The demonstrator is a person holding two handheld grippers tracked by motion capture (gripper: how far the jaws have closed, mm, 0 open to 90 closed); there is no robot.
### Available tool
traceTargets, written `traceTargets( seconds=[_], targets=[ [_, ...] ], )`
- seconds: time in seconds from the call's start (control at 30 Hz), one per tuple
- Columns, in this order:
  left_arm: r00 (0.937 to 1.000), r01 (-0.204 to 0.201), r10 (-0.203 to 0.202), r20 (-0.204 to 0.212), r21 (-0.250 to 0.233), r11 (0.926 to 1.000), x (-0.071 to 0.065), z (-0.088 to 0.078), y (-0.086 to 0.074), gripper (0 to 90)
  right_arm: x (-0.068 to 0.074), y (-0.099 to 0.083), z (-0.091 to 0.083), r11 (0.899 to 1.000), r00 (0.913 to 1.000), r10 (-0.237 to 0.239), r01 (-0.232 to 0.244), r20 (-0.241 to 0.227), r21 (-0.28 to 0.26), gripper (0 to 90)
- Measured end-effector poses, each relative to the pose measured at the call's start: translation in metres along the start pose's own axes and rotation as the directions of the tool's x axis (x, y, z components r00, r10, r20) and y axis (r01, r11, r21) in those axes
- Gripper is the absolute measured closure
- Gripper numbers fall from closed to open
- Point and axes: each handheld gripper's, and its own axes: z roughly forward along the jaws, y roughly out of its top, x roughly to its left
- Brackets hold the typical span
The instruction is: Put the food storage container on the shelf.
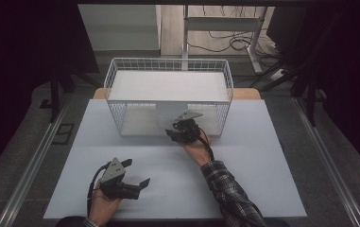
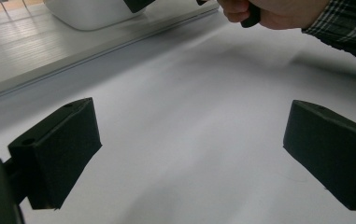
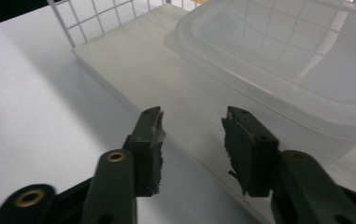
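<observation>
A white table [image 1: 244, 189] is seen with a two-tier wire rack [image 1: 168, 66] at its far edge; the translucent plastic container [image 3: 278, 60] on the lower shelf is largely hidden beneath the upper shelf. The right gripper [image 3: 192, 135], jaws partly open and empty, is held just before the container. The left gripper [image 2: 189, 154], wide open and empty, hovers over bare tabletop.

We hold two black tools, one in each hand. Our left gripper [image 1: 136, 173] has a grey three-cornered plate [image 1: 114, 169] on top and a black cable [image 1: 91, 187] hanging from it. Its jaws are thick black blocks with small holes. Our right gripper [image 1: 178, 128] has black jaws with rough, torn pads [image 3: 237, 142] and brass rings [image 3: 116, 156]. Our right arm wears a dark checked sleeve [image 1: 229, 194].
</observation>
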Motion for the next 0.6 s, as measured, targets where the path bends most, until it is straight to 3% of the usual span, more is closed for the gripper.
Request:
traceTargets(
  seconds=[0.17,0.43,0.6],
  targets=[
    [0.9994,0.027,-0.027,0.023,-0.002,0.9996,0.001,0.000,0.000,3.3,0.004,-0.001,-0.006,1.000,0.9998,0.007,-0.007,-0.018,0.001,45.3],
    [0.9986,0.035,-0.036,0.040,0.016,0.9993,0.001,0.003,-0.001,3.1,0.003,-0.010,-0.018,0.999,0.9978,0.042,-0.042,-0.051,0.008,33.1],
    [0.9982,0.033,-0.035,0.049,0.039,0.9987,0.001,0.006,-0.002,2.9,0.007,-0.014,-0.030,0.999,0.9975,0.021,-0.019,-0.068,0.031,23.2]
  ],
)
